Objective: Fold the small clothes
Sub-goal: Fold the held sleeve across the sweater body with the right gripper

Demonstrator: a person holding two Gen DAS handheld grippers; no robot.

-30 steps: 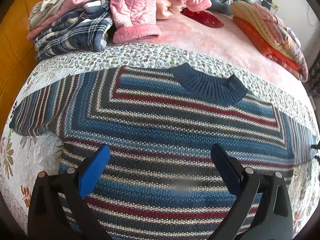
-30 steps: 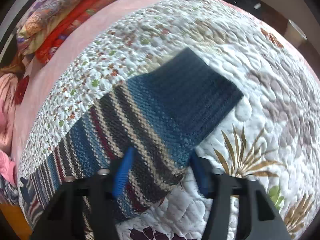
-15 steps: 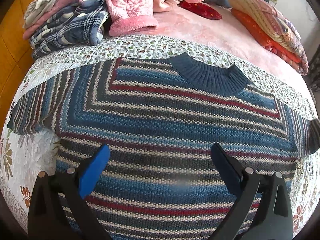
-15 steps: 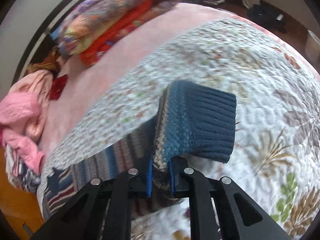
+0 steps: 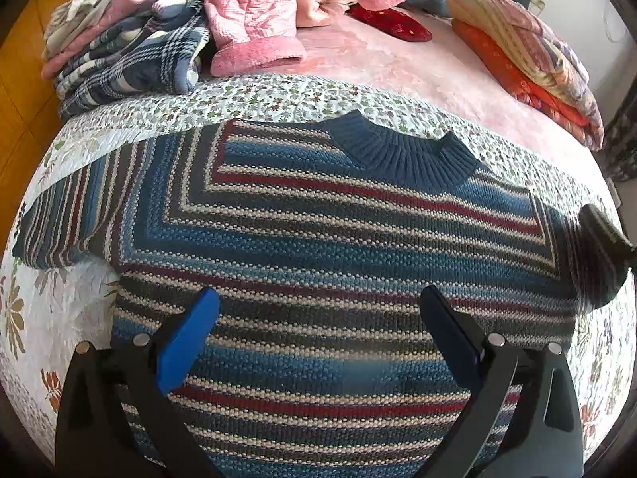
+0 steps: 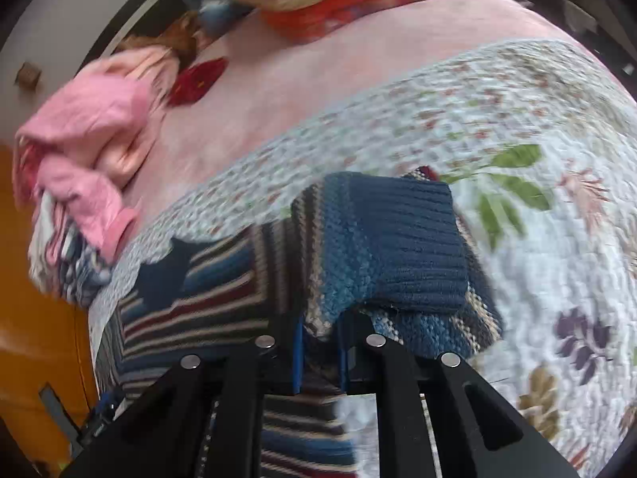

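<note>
The striped sweater (image 5: 318, 247) lies flat on the floral quilt (image 5: 278, 95), collar toward the pink blanket. The left gripper (image 5: 318, 330) hovers wide open above its lower body. The right gripper (image 6: 320, 352) is closed on the sleeve (image 6: 382, 247), which is lifted near the quilt's right edge.

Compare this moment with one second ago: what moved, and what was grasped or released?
The right gripper closed on the striped sweater's sleeve and is carrying it, cuff up, in over the sweater body. The left gripper stayed open above the sweater's lower half; the clothes pile is unchanged.
</note>
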